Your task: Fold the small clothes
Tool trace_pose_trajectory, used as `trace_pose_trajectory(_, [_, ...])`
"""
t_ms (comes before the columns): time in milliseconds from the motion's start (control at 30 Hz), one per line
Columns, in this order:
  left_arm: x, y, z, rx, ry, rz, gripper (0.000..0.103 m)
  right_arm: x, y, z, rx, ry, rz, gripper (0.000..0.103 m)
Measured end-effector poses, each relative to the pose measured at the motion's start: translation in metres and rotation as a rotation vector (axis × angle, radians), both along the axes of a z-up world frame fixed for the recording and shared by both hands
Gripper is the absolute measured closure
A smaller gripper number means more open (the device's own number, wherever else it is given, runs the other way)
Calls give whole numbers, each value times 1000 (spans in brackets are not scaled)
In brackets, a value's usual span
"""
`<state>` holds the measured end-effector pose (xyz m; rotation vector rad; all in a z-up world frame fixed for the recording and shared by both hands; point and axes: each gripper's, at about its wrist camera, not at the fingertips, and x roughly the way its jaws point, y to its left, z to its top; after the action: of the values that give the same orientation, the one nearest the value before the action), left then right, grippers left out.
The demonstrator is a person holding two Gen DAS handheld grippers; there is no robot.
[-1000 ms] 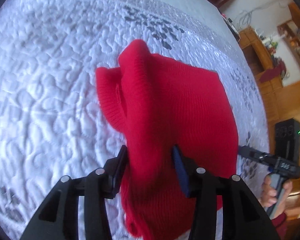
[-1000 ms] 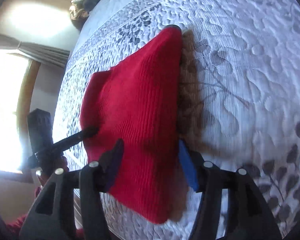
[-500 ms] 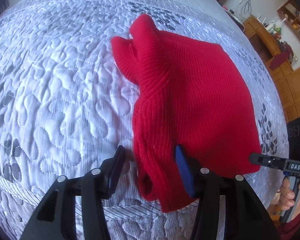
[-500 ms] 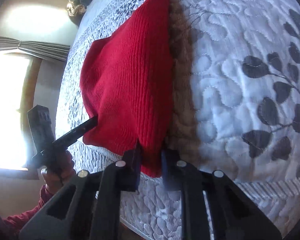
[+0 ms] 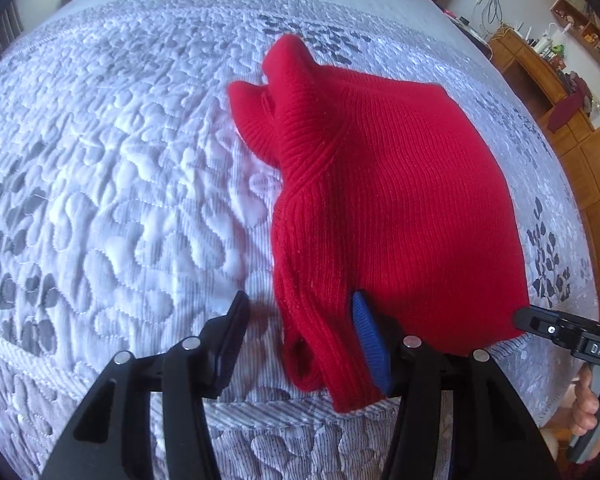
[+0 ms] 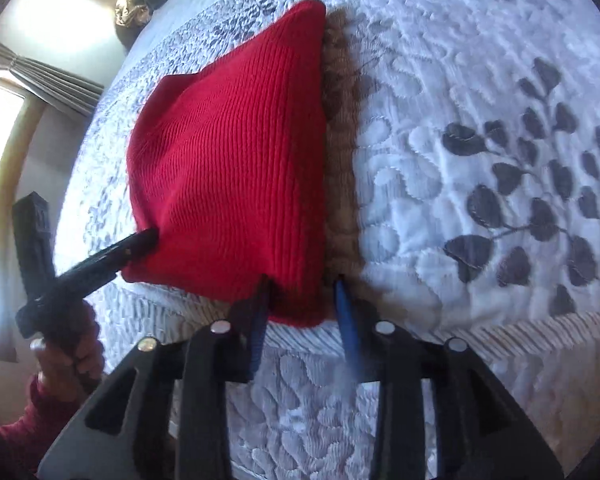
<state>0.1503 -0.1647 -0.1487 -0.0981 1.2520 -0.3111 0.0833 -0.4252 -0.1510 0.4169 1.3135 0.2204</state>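
Red sweater [image 5: 400, 200] laid folded on bed [image 5: 120, 200]; further folds probably left. Left gripper [image 5: 300, 328] fingers spread wide, right gripper [image 6: 304, 300] fingers parted, nothing held.

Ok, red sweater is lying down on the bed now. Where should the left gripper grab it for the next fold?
Probably the near cuff end of the red sweater, where the ribbed sleeve lies doubled at the left edge. Come in low from the near side with the left gripper: its jaws stand open and already straddle that edge.
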Motion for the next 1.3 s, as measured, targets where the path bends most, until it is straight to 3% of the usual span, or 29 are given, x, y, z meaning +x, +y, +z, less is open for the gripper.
trace_pose_trajectory(200, [-22,0,32,54,-63,10,48,-21,13,33,-167,-66,-44,35])
trace_pose_trajectory(500, [-47,7,85,118,-188,43,34,-35,33,68,-274,-137,-52,15])
trace_pose_trajectory(900, [-72,10,121,181,-262,49,27,-57,54,94,-329,-156,-57,12])
trace_pose_trajectory(1100, [-81,7,127,218,-256,46,21,-66,56,101,-355,-148,-68,11])
trace_pose_trajectory(1300, [-90,0,133,206,-231,23,18,-75,57,106,-369,-138,-87,9])
